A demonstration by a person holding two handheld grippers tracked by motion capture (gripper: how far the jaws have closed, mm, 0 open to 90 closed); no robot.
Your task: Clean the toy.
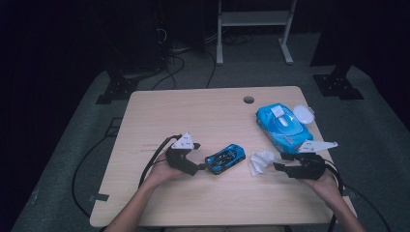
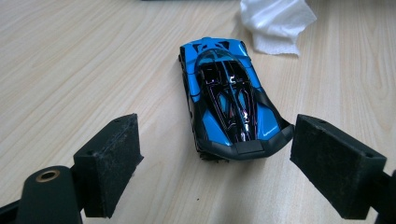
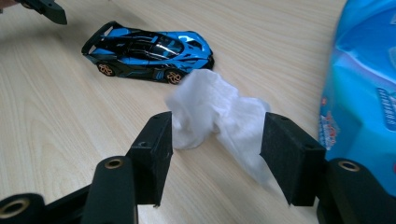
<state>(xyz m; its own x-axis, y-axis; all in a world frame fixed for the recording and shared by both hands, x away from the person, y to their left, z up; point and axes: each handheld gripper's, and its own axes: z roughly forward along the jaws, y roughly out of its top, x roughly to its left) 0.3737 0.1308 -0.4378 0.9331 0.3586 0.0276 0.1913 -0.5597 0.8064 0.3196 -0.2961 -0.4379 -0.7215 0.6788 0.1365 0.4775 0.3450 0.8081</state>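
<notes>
In the left gripper view we saw the left hand-held gripper point(image 2: 212, 163) with its jaws apart, the tail of the blue toy car point(image 2: 229, 102) lying between the pads, one rear corner just beside or perhaps touching the right-hand pad; we could not tell which, and nothing was clamped. In the high view this left hand-held gripper point(image 1: 202, 166) sat left of centre, the toy car point(image 1: 225, 158) at the middle of the bench point(image 1: 193, 111).

The right hand-held gripper point(image 3: 215, 156) also had its jaws apart, the crumpled white wipe point(image 3: 212, 116) lying loose between them. At the upper right of the high view lay the blue wipe pack point(image 1: 283, 124).

We judged the step to be readying a wipe-down of the car: one side steadying it, the other taking the wipe. Next, we thought, the right jaws would need to close on the wipe and carry it to the car's body while the left held the tail firm.
</notes>
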